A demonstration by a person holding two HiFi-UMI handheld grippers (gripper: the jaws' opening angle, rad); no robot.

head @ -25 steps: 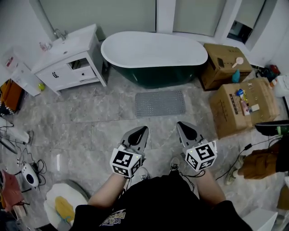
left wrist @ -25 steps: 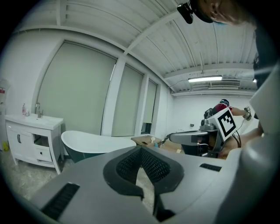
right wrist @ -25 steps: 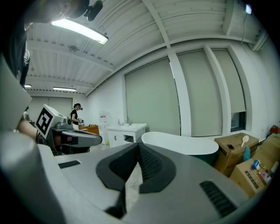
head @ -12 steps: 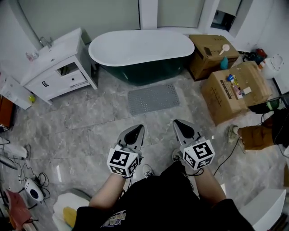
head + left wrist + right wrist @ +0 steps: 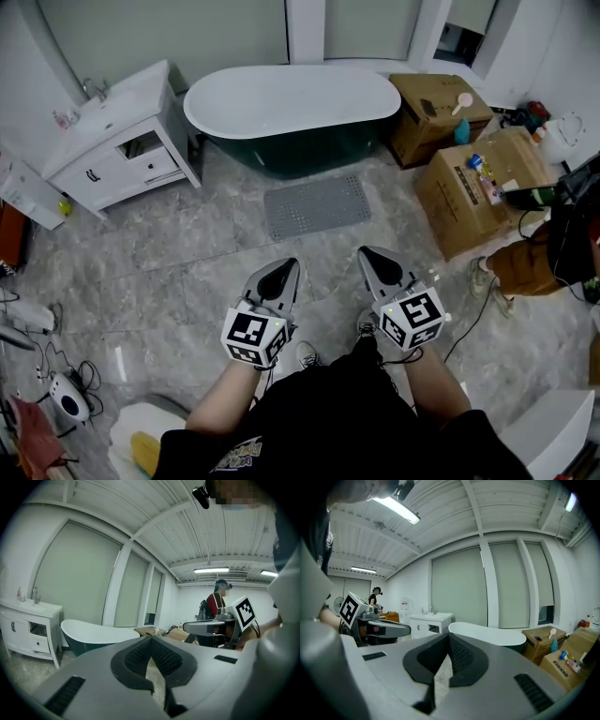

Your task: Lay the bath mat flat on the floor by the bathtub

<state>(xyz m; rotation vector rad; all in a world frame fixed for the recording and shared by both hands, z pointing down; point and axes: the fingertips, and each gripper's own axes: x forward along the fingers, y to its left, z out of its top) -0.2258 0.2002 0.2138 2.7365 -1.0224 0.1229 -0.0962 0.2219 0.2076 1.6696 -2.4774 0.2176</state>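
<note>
A grey bath mat [image 5: 317, 206] lies flat on the marble floor just in front of the dark green bathtub [image 5: 292, 112] with its white rim. My left gripper [image 5: 289, 266] and right gripper [image 5: 364, 253] are held side by side above the floor, well short of the mat, both shut with nothing between the jaws. In the left gripper view the tub [image 5: 93, 634] shows beyond my shut left gripper [image 5: 151, 639], and the right gripper [image 5: 215, 626] appears at the right. The right gripper view has the tub [image 5: 487, 633] past my shut right gripper [image 5: 449, 637].
A white vanity with sink [image 5: 112, 131] stands left of the tub. Two cardboard boxes [image 5: 473, 183] with small items sit at the right, beside a person's leg [image 5: 525, 267]. Cables and a small device [image 5: 66, 398] lie at the left. Another person [image 5: 216, 603] stands far back.
The head view has shifted, so tub and mat sit further left and higher. Both grippers stay shut in the same place. The person at the right has moved closer into view.
</note>
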